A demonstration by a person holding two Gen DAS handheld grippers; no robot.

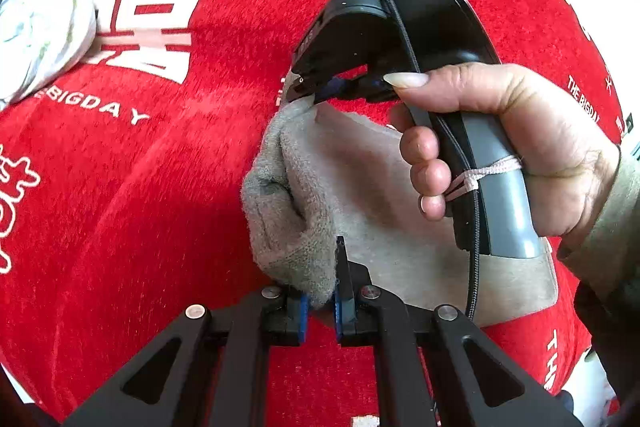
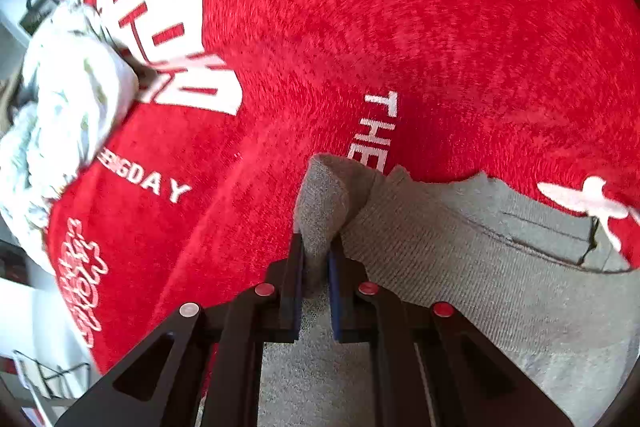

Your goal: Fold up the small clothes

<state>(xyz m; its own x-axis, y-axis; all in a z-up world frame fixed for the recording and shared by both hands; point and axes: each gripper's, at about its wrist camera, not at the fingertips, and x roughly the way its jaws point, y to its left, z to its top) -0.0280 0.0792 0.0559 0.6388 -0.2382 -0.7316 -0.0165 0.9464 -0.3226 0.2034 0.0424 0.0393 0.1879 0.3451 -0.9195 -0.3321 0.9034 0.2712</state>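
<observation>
Both hand-held grippers, the left hand-held gripper and the right hand-held gripper, pinch raised edges of the grey garment on the red cloth, so its fold looks barely begun.

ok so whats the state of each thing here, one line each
grey garment: partly folded, one edge bunched up, pinched at two spots
left gripper: shut on the garment's near fold
right gripper: shut on a raised fold of the garment
white clothes: crumpled in a heap, untouched
red cloth: spread flat under everything
</observation>
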